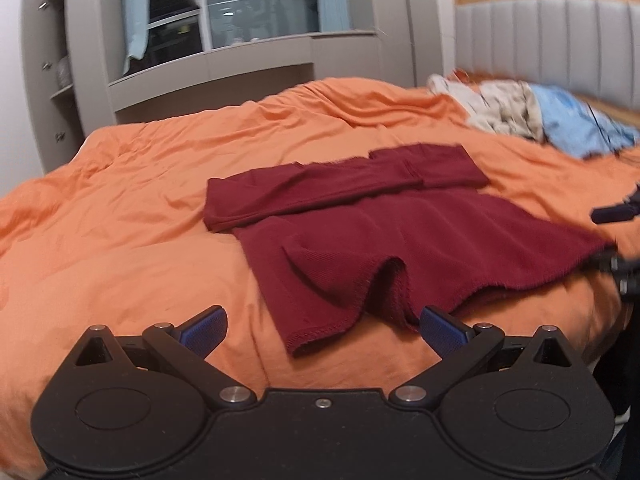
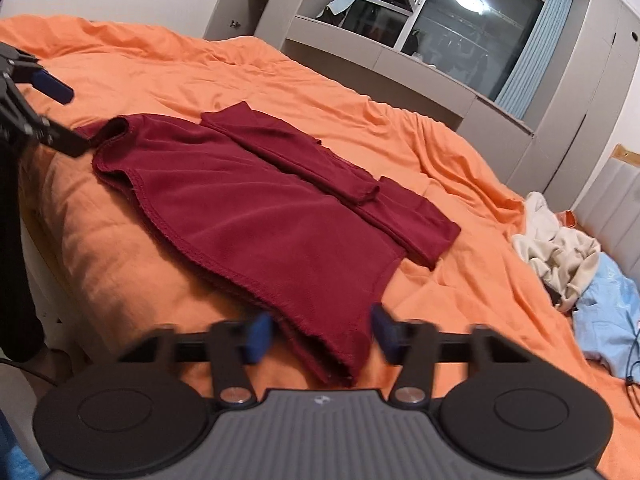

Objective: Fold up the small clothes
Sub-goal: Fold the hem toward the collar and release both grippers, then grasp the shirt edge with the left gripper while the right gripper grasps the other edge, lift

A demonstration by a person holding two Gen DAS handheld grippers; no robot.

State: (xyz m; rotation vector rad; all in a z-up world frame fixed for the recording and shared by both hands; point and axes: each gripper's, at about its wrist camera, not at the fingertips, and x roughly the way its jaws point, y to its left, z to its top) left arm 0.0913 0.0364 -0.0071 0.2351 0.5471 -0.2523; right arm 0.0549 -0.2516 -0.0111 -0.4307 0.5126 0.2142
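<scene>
I see the dark red sweater [image 1: 400, 232] lying flat near the bed's [image 1: 120, 200] front edge, sleeves folded across it. My left gripper [image 1: 322, 326] is spread wide, hem between its fingers, untouched. My right gripper [image 2: 318, 338] is part-closed around the hem corner, pads not yet pressing.

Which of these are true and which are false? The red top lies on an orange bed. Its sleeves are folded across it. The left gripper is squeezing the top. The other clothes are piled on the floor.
1. The red top lies on an orange bed: true.
2. Its sleeves are folded across it: true.
3. The left gripper is squeezing the top: false. Its jaws stand open at the hem.
4. The other clothes are piled on the floor: false. They lie on the bed near the headboard.
</scene>
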